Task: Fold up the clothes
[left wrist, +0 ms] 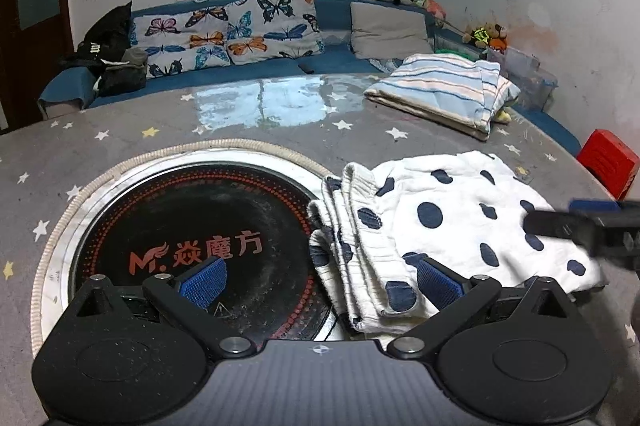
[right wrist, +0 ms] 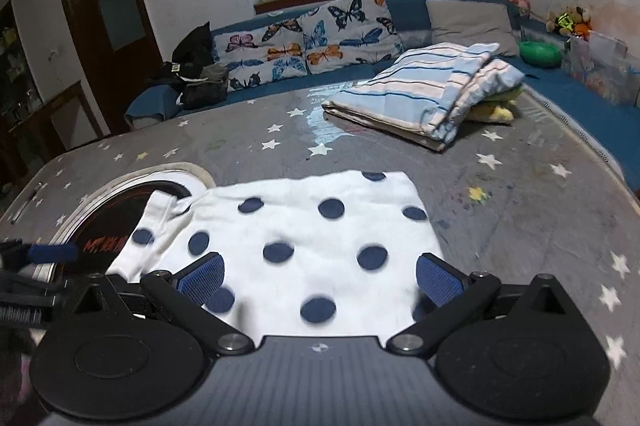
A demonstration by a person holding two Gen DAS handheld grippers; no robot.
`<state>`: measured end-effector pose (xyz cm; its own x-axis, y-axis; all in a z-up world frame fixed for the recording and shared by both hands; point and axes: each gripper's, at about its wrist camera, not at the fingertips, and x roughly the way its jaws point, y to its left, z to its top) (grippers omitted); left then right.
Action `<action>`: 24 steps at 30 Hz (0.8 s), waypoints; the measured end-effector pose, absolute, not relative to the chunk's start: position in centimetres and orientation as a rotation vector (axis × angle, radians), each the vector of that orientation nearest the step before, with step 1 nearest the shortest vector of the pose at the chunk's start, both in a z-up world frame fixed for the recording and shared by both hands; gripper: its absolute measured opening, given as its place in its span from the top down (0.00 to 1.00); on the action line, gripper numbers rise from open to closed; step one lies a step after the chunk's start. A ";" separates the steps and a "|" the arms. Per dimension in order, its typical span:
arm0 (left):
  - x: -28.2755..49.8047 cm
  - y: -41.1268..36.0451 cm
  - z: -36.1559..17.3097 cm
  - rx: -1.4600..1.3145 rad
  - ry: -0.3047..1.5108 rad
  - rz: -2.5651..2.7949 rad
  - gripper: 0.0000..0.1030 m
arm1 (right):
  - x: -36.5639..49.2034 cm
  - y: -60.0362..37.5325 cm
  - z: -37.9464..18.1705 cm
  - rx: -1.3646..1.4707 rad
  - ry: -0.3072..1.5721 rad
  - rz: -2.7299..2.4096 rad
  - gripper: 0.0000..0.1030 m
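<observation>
A white garment with dark blue dots (left wrist: 448,222) lies folded on the grey star-print table, its ribbed hem edges stacked at its left side over the rim of the round cooktop. It also shows in the right wrist view (right wrist: 304,238). My left gripper (left wrist: 320,282) is open and empty, just in front of the garment's left hem. My right gripper (right wrist: 320,280) is open and empty, over the garment's near edge; it shows blurred at the right in the left wrist view (left wrist: 580,226). The left gripper's finger shows at the left in the right wrist view (right wrist: 52,253).
A round black induction cooktop (left wrist: 192,234) is set into the table (left wrist: 280,114). A folded striped cloth (left wrist: 440,86) lies at the far right. A blue sofa with butterfly pillows (left wrist: 224,34) stands behind. A red box (left wrist: 608,158) sits past the table's right edge.
</observation>
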<state>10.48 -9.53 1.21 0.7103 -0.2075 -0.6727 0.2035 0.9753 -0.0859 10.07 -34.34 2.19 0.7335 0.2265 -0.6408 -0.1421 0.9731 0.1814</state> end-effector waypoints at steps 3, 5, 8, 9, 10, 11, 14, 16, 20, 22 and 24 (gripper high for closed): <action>10.9 -9.5 0.8 -0.002 0.758 -0.230 0.00 | 12.2 -33.4 2.0 0.106 0.732 0.220 0.00; 11.1 -9.5 0.6 -0.005 0.766 -0.232 0.00 | 13.5 -32.9 1.8 0.102 0.743 0.230 0.00; 11.3 -9.4 0.4 -0.007 0.773 -0.234 0.00 | 15.5 -32.0 1.2 0.108 0.779 0.246 0.00; 11.4 -9.3 0.4 -0.009 0.776 -0.235 0.00 | 16.0 -31.8 1.0 0.109 0.791 0.250 0.00; 11.5 -9.3 0.3 -0.011 0.778 -0.236 0.00 | 16.6 -31.6 0.7 0.110 0.802 0.255 0.00; 11.5 -9.2 0.2 -0.012 0.780 -0.238 0.00 | 17.1 -31.4 0.5 0.107 0.809 0.252 0.00; 11.7 -9.1 0.0 -0.012 0.788 -0.242 0.00 | 18.4 -30.9 0.0 0.096 0.825 0.246 0.00; 11.8 -9.0 -0.2 -0.011 0.795 -0.243 0.00 | 19.2 -30.7 -0.3 0.100 0.834 0.238 0.00; 12.0 -8.8 -0.5 -0.021 0.804 -0.245 0.00 | 20.6 -30.4 -0.7 0.100 0.841 0.216 0.00; 12.1 -8.8 -0.6 -0.024 0.807 -0.246 0.00 | 20.9 -30.2 -0.7 0.093 0.835 0.200 0.00; 12.1 -8.7 -0.6 -0.029 0.808 -0.247 0.00 | 20.9 -30.2 -0.2 0.085 0.822 0.201 0.00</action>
<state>12.14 -8.67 -0.56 0.6640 -0.2297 -0.7115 0.2074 0.9709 -0.1199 20.89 -30.18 -0.23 0.6628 0.2106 -0.7186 -0.1448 0.9776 0.1529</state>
